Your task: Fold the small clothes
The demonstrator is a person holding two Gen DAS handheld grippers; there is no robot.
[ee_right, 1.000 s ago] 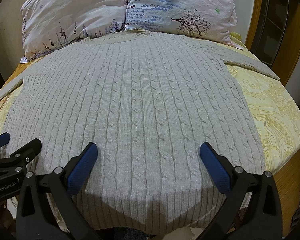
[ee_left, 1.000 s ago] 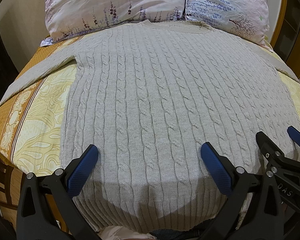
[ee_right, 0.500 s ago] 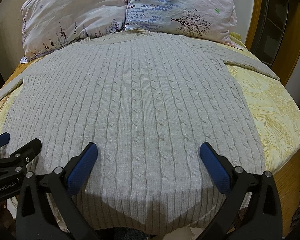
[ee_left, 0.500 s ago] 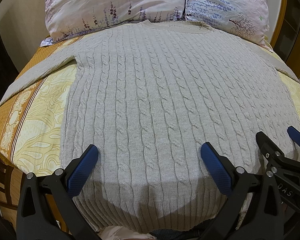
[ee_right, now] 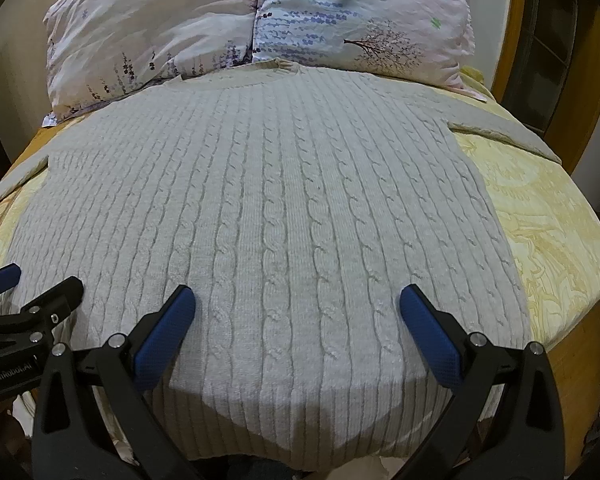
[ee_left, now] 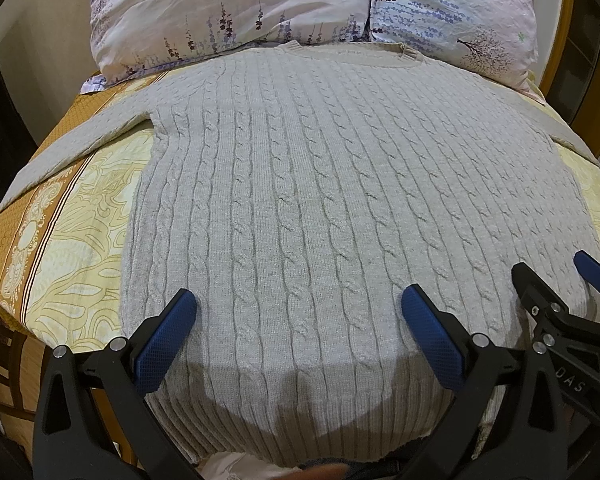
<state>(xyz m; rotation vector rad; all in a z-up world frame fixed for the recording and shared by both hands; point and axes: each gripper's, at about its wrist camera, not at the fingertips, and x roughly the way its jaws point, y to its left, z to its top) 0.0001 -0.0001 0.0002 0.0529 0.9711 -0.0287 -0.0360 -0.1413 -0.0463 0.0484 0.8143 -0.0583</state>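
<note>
A light grey cable-knit sweater (ee_left: 320, 200) lies flat and face up on the bed, collar toward the pillows, sleeves spread to both sides. It also fills the right wrist view (ee_right: 280, 208). My left gripper (ee_left: 298, 314) is open and empty above the hem, left of centre. My right gripper (ee_right: 296, 312) is open and empty above the hem, right of centre. The right gripper's fingers (ee_left: 548, 300) show at the right edge of the left wrist view. The left gripper's fingers (ee_right: 40, 300) show at the left edge of the right wrist view.
The bed has a yellow patterned sheet (ee_left: 72, 240), also in the right wrist view (ee_right: 548, 224). Two floral pillows (ee_left: 228, 8) (ee_right: 360, 16) lie at the head. A wooden bed frame (ee_right: 512, 32) and a dark cabinet stand to the right.
</note>
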